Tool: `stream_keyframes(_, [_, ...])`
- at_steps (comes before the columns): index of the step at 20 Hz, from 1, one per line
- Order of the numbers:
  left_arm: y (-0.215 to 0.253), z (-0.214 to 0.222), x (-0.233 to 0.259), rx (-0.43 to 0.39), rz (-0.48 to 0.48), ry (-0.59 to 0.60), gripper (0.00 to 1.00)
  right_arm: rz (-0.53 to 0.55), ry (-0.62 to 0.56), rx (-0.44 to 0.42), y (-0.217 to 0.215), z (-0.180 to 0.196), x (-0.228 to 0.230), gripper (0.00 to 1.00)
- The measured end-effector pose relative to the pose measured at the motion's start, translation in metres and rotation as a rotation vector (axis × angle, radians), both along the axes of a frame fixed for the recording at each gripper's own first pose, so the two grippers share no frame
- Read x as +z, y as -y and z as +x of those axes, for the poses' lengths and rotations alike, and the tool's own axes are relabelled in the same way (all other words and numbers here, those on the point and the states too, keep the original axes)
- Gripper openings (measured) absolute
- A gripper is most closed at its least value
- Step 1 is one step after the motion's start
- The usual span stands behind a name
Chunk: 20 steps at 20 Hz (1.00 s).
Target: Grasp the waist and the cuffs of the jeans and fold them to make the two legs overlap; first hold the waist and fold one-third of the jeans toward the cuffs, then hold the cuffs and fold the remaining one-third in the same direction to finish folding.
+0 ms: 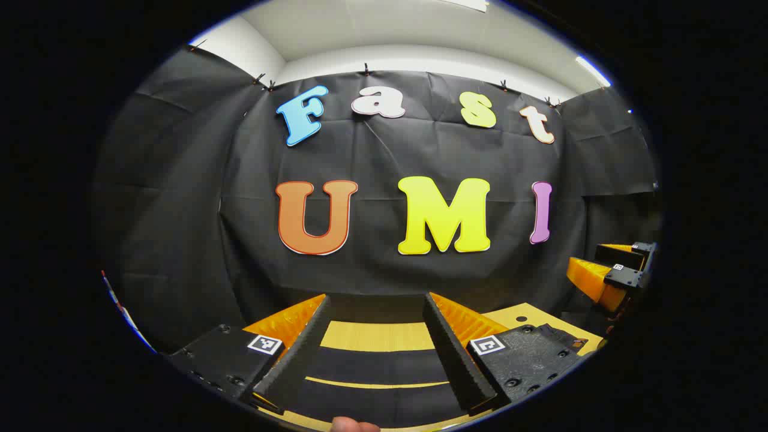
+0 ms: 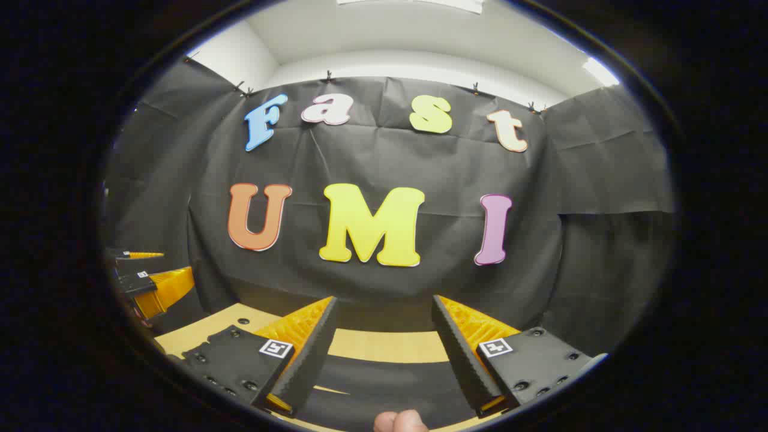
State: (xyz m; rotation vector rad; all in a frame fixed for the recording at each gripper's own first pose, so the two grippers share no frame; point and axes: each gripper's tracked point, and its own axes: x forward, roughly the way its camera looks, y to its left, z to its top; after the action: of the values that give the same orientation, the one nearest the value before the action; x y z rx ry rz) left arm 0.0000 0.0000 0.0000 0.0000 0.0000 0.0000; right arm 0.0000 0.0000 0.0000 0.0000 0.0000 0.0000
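Below the left tongs (image 1: pixel 377 297), between their two fingers, a dark cloth (image 1: pixel 375 366) lies in bands across a pale table (image 1: pixel 375 336). This is probably the jeans, though neither waist, cuffs nor legs can be made out. The right gripper view shows the same arrangement: dark cloth under and between the fingers of the right tongs (image 2: pixel 384 298), with a strip of table beyond it.

Both tongs are spread wide and pinch nothing. They are held level, above the cloth and pointing at the booth wall rather than down at the work. They stand side by side and well apart: each view catches the other pair at its edge, the right tongs far right of the left ones.

Step in hand, as judged: the start, before any grasp. No fold can be read from the cloth.

Next move, as judged: tip both tongs downward to bring the jeans into sight. Find the waist with one pair and the cuffs with the other, then lower the spread fingers astride each edge before closing. The first fold lays one leg over the other.

A fingertip (image 1: pixel 354 426) of the holding hand shows behind the left tongs, at the bottom edge.
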Motion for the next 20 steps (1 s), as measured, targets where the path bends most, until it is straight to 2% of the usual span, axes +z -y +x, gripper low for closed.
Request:
stream_keyframes(6, [-0.003, 0.004, 0.005, 0.018, 0.009, 0.011, 1.00, 0.006, 0.012, 0.004, 0.003, 0.002, 0.004, 0.96])
stream_keyframes(9, [0.000, 0.004, 0.007, 0.020, 0.012, 0.012, 0.98, 0.014, 0.017, -0.011, 0.010, 0.003, 0.004, 0.94])
stream_keyframes(12, [0.005, 0.007, 0.008, 0.014, 0.022, 0.013, 0.98, 0.016, 0.017, -0.023, 0.016, 0.004, 0.003, 0.98])
stream_keyframes(13, [0.006, 0.008, 0.008, 0.008, 0.025, 0.011, 0.88, 0.022, 0.010, -0.022, 0.016, 0.006, 0.000, 0.96])
stream_keyframes(14, [0.007, 0.007, 0.008, 0.003, 0.032, 0.015, 0.98, 0.025, 0.006, -0.016, 0.015, 0.006, 0.000, 0.96])
stream_keyframes(20, [0.000, 0.010, 0.002, 0.009, 0.034, 0.011, 0.98, 0.026, -0.001, -0.056, 0.039, 0.009, -0.008, 0.94])
